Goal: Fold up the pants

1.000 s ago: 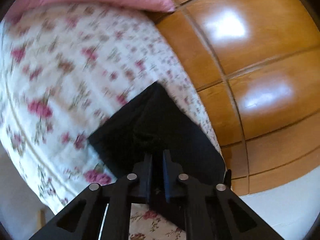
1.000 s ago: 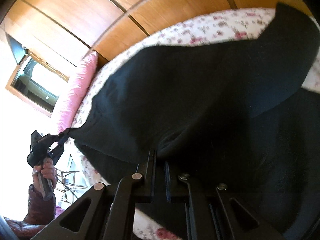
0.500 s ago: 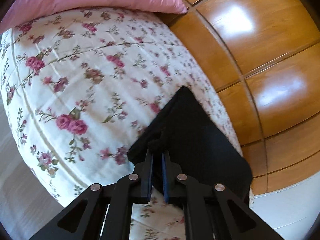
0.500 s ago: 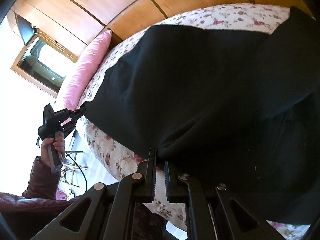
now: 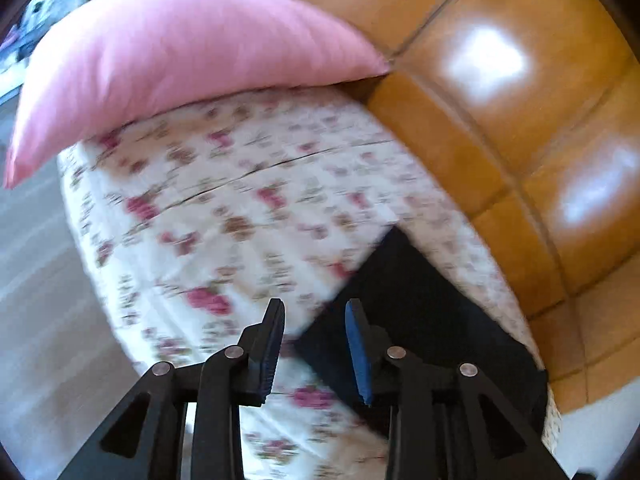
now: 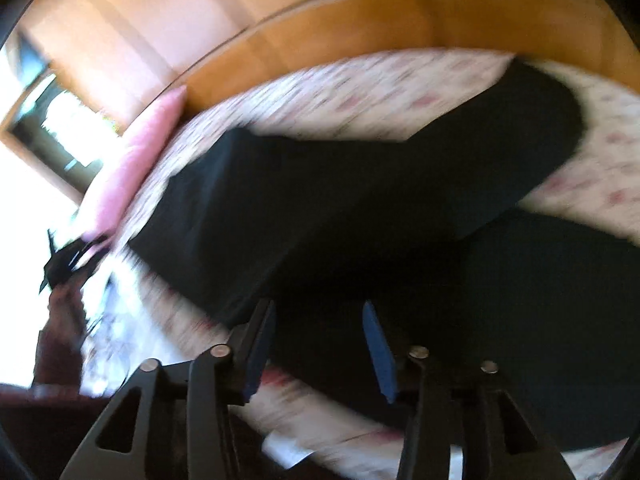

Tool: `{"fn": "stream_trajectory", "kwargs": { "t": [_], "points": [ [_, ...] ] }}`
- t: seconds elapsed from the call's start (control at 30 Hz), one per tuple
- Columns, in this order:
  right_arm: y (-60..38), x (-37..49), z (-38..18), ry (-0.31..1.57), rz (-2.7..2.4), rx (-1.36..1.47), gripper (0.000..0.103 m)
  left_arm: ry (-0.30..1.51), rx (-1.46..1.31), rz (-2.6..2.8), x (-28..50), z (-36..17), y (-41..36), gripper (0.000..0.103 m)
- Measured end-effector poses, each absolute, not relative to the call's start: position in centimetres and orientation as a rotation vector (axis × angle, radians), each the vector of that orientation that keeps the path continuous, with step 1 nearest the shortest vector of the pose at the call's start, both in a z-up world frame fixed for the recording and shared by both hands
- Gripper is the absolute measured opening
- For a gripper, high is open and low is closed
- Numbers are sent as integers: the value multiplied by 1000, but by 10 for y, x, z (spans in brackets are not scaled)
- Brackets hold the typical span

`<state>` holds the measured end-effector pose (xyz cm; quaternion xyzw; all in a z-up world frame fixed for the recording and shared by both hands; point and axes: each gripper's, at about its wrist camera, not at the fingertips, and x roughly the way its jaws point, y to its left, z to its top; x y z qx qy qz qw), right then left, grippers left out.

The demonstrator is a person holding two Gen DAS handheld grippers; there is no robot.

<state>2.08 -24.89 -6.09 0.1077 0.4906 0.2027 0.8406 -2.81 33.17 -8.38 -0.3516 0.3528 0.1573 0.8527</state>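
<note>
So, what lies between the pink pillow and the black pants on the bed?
Only bare floral bedsheet lies between the pink pillow and the black pants; nothing else rests there. The left wrist view shows this, though blurred.

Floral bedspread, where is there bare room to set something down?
The floral bedspread lies bare between the pink pillow and the black pants. Beside the glossy wooden panelling, only a thin strip. In the right wrist view, the pants crowd the middle.

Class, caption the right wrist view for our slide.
Right tongs opening above black pants spread on a floral bed, pink pillow beyond.
</note>
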Motion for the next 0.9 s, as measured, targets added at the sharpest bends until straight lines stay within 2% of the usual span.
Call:
{"fn": "stream_trajectory", "kwargs": {
  "t": [0.13,0.2,0.27,0.47,0.73,0.77,0.8,0.83,0.87,0.9],
  "points": [
    [-289,78,-39,966,183,248,53,759,-613,144,-3,-74,274,32],
    [-303,114,-37,955,100,286,62,786,-557,29,15,-75,240,32],
    [-310,154,-40,956,31,289,66,829,-501,-79,31,-79,204,32],
    [-326,256,-67,1023,-150,231,66,927,-409,-292,57,-93,124,32],
    [-359,319,-101,1102,-286,246,66,1011,-361,-360,74,-115,91,32],
    [-361,322,-105,1117,-289,233,57,1011,-367,-360,71,-114,91,32],
    [-361,322,-106,1117,-299,205,40,1013,-374,-360,71,-113,92,32],
    [-361,320,-103,1107,-294,169,32,1015,-382,-359,72,-114,93,32],
    [-361,318,-101,1104,-268,169,11,1015,-387,-356,73,-114,95,32],
    [-363,314,-97,1100,-247,170,8,1013,-391,-355,73,-115,95,32]
  ]
}}
